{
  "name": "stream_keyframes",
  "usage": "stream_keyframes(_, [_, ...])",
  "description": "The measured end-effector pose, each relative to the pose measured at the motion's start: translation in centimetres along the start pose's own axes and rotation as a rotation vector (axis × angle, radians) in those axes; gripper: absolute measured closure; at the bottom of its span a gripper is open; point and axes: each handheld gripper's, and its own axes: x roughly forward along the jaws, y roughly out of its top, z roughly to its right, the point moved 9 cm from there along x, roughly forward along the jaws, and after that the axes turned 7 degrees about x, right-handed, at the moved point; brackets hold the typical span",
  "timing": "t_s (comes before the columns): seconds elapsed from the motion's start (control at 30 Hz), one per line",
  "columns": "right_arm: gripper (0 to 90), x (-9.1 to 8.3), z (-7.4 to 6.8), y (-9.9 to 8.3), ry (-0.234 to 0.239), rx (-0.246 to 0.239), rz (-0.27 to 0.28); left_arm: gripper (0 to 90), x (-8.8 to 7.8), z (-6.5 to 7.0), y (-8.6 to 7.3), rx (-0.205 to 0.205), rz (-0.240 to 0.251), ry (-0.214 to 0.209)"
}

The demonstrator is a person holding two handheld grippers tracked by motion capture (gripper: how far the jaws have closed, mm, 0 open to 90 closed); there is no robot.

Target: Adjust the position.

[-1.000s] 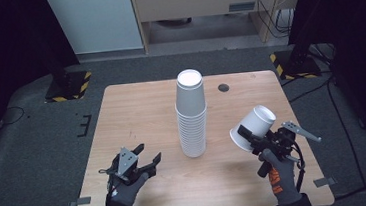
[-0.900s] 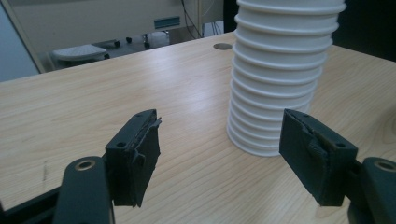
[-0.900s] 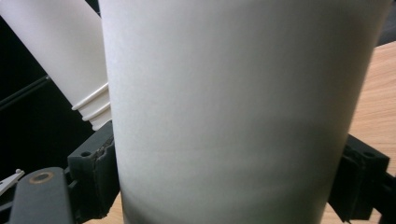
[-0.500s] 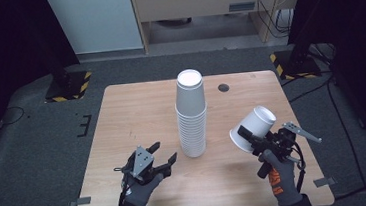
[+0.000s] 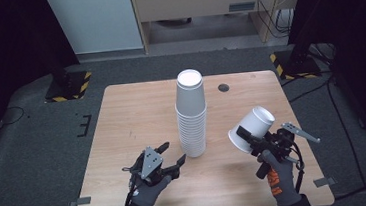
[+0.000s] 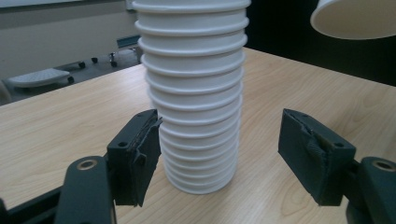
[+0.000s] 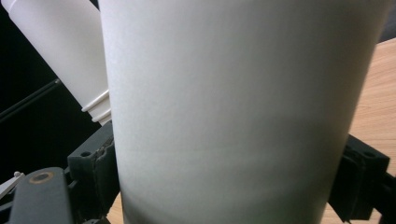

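Cup stack [image 5: 192,114]: left hand-held gripper [image 5: 167,156] moved closer.

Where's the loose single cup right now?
The single cup is clamped in the right gripper, held tilted above the table's right side in the high view, to the right of the tall cup stack and apart from it.

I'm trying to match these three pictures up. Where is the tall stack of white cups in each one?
High view: the stack of cups stands upside down at the table's middle.
Left gripper view: it fills the centre, between the open jaws of the left tool.
Right gripper view: it slants across the upper left corner, behind the single cup.
Shared landmark: the pale wooden table.
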Motion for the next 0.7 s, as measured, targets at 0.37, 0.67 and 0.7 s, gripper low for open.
stream_keyframes(0.37, [14.7, 0.0, -0.4, -0.1, 0.009, 0.007, -0.001, 29.4, 1.4, 2.0, 0.7, 0.019, 0.009, -0.04])
stream_keyframes(0.67, [14.7, 0.0, -0.5, -0.3, 0.013, 0.009, -0.008, 31.2, 2.7, 3.5, 1.8, 0.022, 0.026, -0.082])
stream_keyframes(0.7, [14.7, 0.0, -0.6, -0.3, 0.014, 0.009, -0.008, 31.2, 2.8, 3.6, 1.9, 0.022, 0.029, -0.084])
